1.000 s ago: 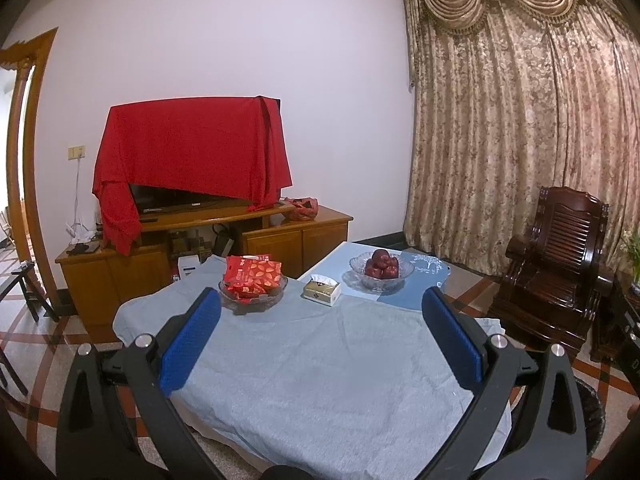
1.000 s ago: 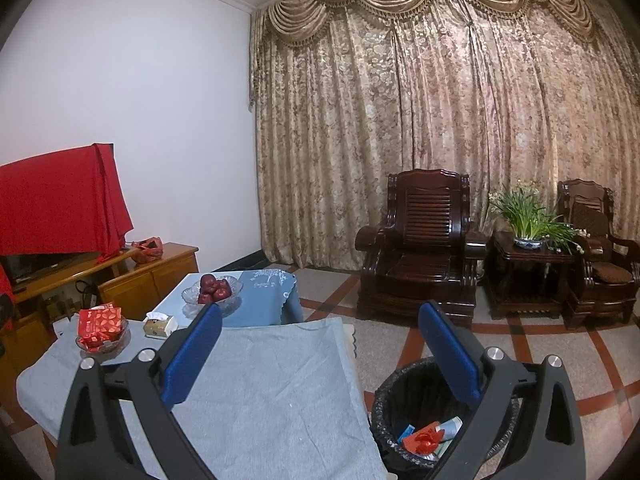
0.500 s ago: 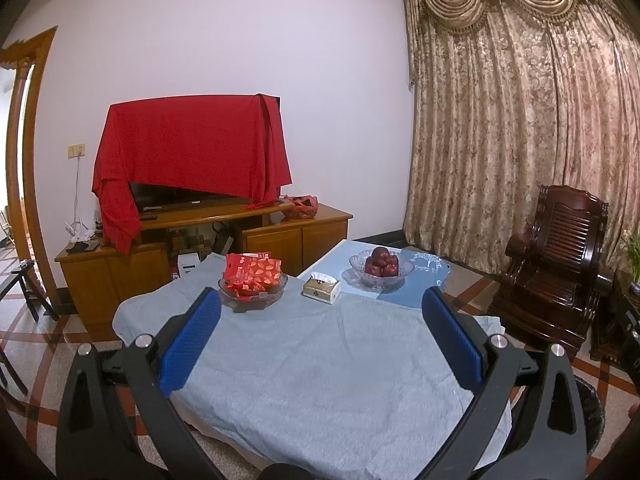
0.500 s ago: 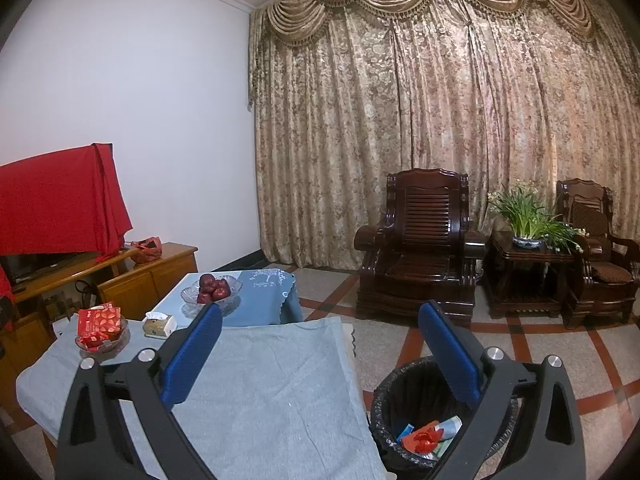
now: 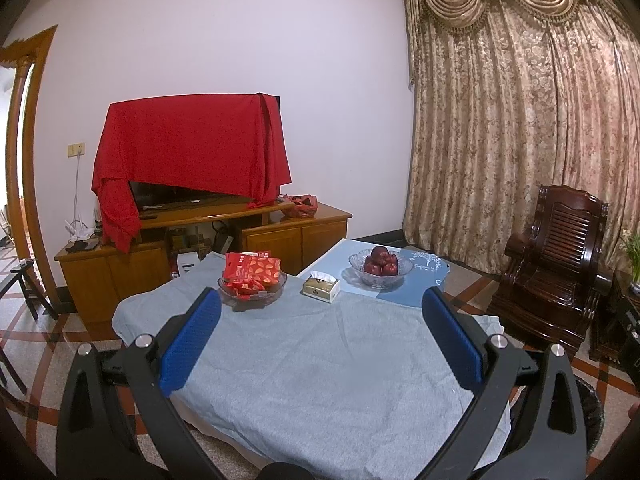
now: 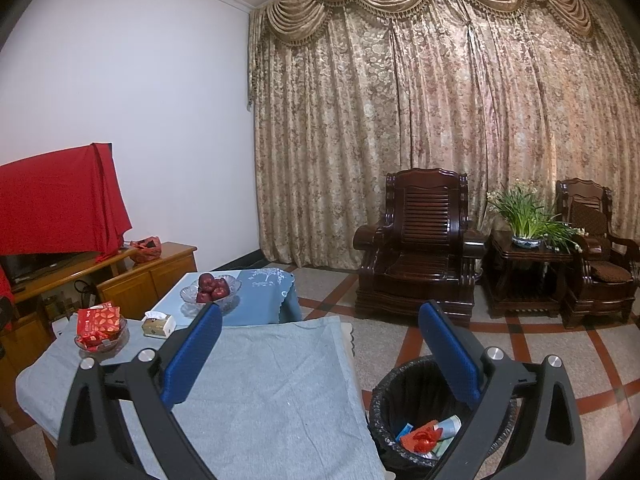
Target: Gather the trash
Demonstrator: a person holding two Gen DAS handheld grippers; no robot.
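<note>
A black-lined trash bin (image 6: 404, 396) stands on the floor right of the table, holding red, blue and pale wrappers (image 6: 425, 437). Its rim shows at the lower right of the left wrist view (image 5: 591, 408). My left gripper (image 5: 321, 310) is open and empty above the grey tablecloth (image 5: 320, 364). My right gripper (image 6: 320, 318) is open and empty, over the table's right edge with its right finger above the bin. No loose trash shows on the cloth.
A glass bowl of red packets (image 5: 252, 284), a tissue box (image 5: 321, 287) and a bowl of apples (image 5: 380, 266) sit at the table's far end. A TV cabinet (image 5: 200, 248) stands behind. Wooden armchairs (image 6: 420, 244) and a plant table (image 6: 528, 264) stand by the curtain.
Both views drift very slightly; the grippers stay open and empty, and nothing on the table or in the bin has moved.
</note>
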